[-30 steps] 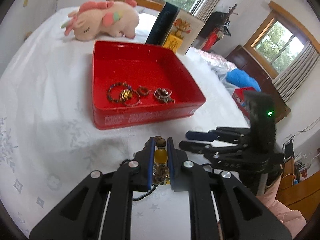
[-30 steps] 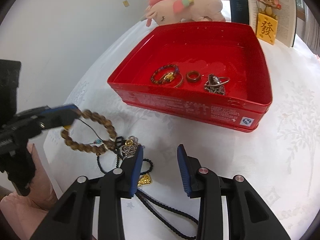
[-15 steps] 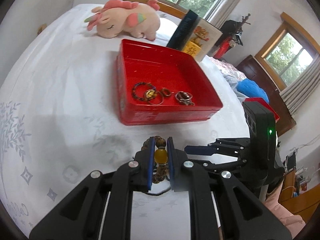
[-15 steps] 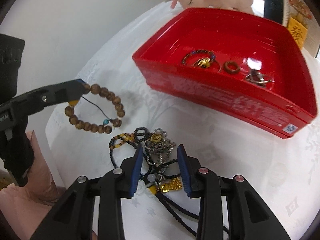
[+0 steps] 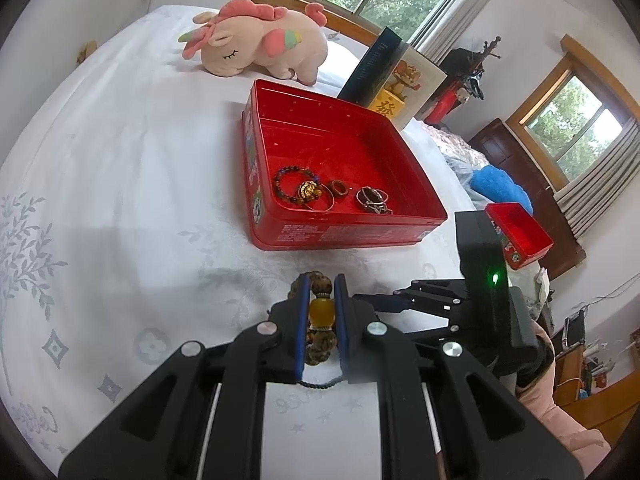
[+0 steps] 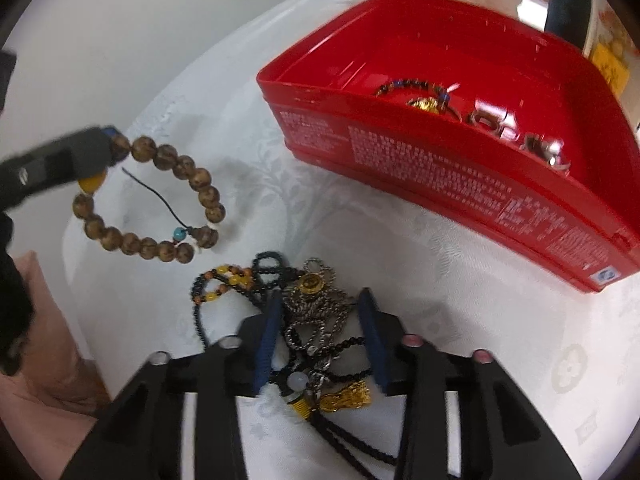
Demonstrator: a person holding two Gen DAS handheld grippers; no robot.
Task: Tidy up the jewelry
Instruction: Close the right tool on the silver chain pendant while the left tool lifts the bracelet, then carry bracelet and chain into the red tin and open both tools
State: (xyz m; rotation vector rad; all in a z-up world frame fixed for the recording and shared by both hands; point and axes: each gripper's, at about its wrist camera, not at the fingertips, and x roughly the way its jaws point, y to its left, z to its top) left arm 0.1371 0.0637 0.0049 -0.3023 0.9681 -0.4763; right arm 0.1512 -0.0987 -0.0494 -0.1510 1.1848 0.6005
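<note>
My left gripper [image 5: 321,284] is shut on a brown wooden bead bracelet [image 5: 319,318], gripped at its amber bead; the bracelet [image 6: 160,204] hangs above the white cloth. The red tin box [image 5: 412,200] holds a dark bead bracelet [image 5: 294,186], rings [image 5: 340,189] and silver pieces [image 5: 374,199]; it also shows in the right wrist view [image 6: 460,168]. My right gripper [image 6: 320,300] is open, its jaws straddling a tangled pile of necklaces [image 6: 308,312] on the cloth.
A pink plush unicorn [image 5: 256,42] and an upright book [image 5: 394,80] stand behind the box. A small red box [image 5: 520,236] sits at the right. The table's edge lies left of the pile [image 6: 76,280].
The left gripper has lifted the wooden bracelet up and away from the pile. The right gripper has moved forward and down over the tangled necklaces, closer to the red box.
</note>
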